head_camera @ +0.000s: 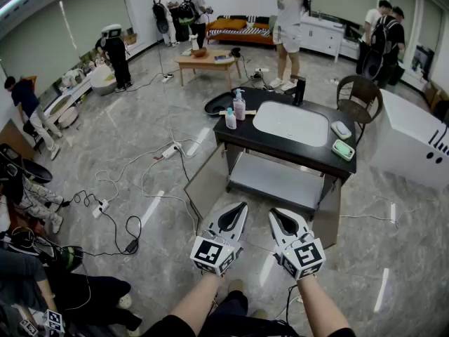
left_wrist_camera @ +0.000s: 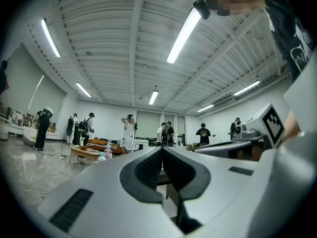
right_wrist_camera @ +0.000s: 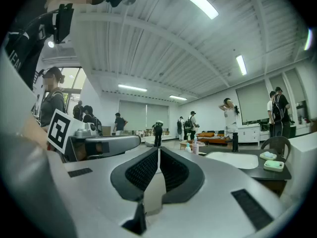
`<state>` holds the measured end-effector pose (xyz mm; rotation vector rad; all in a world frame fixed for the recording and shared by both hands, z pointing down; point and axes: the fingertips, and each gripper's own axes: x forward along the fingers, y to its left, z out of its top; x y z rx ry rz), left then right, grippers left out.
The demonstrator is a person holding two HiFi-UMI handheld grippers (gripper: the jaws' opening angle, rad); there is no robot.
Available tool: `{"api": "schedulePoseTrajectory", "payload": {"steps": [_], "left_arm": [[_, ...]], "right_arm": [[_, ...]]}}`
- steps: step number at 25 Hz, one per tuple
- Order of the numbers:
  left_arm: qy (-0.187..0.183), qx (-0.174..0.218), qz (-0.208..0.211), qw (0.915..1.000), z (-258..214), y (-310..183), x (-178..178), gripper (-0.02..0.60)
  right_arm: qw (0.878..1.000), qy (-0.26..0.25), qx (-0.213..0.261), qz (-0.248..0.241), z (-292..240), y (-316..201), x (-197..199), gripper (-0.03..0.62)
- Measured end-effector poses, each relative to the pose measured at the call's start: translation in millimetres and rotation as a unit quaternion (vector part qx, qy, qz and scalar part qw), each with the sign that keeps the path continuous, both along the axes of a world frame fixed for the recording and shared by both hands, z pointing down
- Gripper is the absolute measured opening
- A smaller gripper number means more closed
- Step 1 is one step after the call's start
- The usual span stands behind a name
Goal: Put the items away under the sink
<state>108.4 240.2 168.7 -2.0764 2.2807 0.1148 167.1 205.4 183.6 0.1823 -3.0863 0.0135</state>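
Left gripper point(head_camera: 240, 208) and right gripper point(head_camera: 276, 215) held side by side at 6 o'clock, both pressed together and empty, pointed at the sink table point(head_camera: 280, 148) at 12 o'clock, pink pump bottle point(head_camera: 239, 105) and small bottle point(head_camera: 231, 119) stood upright at its 10 o'clock corner

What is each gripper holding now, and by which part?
Nothing is held. The left gripper and the right gripper both have their jaws together with nothing between them.

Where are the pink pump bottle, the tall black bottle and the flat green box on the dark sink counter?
pink pump bottle point(head_camera: 239, 107), head view, on its pink body.
tall black bottle point(head_camera: 299, 92), head view, on its side.
flat green box point(head_camera: 343, 149), head view, on its top face.
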Motion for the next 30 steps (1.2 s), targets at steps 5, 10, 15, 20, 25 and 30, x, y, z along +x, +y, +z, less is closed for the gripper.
{"api": "schedulePoseTrajectory", "payload": {"steps": [5,10,15,20,25,30], "left_arm": [[0.009,0.0,-0.009,0.9999,2,-7,-35,0.009],[0.005,0.0,-0.01,0.9999,5,-21,-69,0.009],[0.007,-0.002,-0.002,1.0,7,-31,-93,0.009],[0.011,-0.011,0.012,0.9998,19,-38,-112,0.009],[0.019,-0.011,0.016,0.9996,22,-46,-128,0.009],[0.029,-0.007,0.009,0.9995,22,-52,-139,0.009]], "right_arm": [[1.0,0.006,-0.001,0.001,5,-7,-33,0.038],[1.0,0.006,-0.001,0.003,10,-20,-68,0.038],[1.0,0.01,-0.006,0.009,14,-28,-96,0.038],[1.0,0.011,-0.015,0.016,21,-34,-118,0.038],[1.0,0.018,-0.011,0.007,22,-34,-139,0.038],[1.0,0.022,-0.01,0.003,20,-41,-151,0.038]]}}
